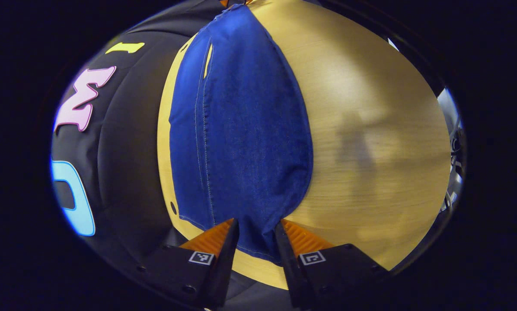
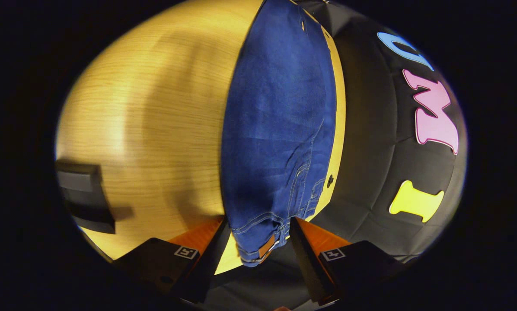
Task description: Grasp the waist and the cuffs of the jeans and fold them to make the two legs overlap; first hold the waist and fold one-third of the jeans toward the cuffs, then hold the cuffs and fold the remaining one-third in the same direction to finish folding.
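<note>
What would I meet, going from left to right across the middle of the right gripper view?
Dark block → bare wooden table → jeans → thin strip of table → black booth wall.

The left gripper (image 1: 257, 229) points forward low over the far edge of the bench, its two fingers (image 1: 228, 242) spread apart with a gap between them; whether either presses on anything cannot be told. The right gripper (image 2: 258, 235) is held in the same low, forward pose by that same edge, its fingers (image 2: 299, 242) likewise parted, neither tip clearly touching anything.
</note>
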{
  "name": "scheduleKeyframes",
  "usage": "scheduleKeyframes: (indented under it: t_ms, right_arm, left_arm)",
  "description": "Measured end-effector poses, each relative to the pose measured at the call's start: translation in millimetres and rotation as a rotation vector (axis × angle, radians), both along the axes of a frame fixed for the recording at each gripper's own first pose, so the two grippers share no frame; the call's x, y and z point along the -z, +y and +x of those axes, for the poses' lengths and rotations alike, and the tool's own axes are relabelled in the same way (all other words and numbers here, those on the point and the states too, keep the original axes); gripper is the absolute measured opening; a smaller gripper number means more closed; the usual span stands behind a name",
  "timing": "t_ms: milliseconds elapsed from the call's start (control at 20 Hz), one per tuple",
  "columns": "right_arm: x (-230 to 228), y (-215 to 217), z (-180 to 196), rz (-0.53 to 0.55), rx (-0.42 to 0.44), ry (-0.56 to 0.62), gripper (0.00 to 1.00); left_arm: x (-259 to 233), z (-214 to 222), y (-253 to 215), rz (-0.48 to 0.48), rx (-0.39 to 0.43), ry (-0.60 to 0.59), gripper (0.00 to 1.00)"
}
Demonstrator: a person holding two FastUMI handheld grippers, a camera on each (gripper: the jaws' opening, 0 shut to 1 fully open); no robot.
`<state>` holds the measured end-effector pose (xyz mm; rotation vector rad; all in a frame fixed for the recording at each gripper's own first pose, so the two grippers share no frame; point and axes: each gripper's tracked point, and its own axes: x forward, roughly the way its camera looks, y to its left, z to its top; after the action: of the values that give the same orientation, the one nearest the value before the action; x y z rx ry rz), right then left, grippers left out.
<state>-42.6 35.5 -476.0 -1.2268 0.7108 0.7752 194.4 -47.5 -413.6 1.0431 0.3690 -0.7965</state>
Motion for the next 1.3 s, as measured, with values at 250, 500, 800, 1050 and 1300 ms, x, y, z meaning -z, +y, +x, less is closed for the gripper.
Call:
scheduleKeyframes:
  t_ms: [250, 500, 800, 1050, 1300]
  right_arm:
    - [19.0, 0.7, -21.3, 0.040, 0.136, 0.160, 0.34]
    - [22.7, -0.8, -12.9, 0.156, 0.396, 0.339, 0.03]
    - [-14.1, -4.1, 9.3, 0.282, 0.537, 0.332, 0.05]
    - [-69.4, -21.0, 61.0, 0.436, 0.721, 0.313, 0.05]
    - [-88.5, -39.9, 147.6, 0.548, 0.872, 0.282, 0.05]
  left_arm:
    - [1.6, 5.8, -2.0, 0.018, -0.025, 0.081, 0.26]
    - [-0.6, 3.9, -7.6, -0.099, -0.148, 0.232, 0.13]
    - [-28.9, 8.5, 3.1, -0.244, -0.198, 0.378, 0.06]
    - [-75.1, 17.2, 20.8, -0.442, -0.197, 0.549, 0.06]
    - [-99.2, 71.2, 42.3, -0.644, -0.430, 0.779, 0.07]
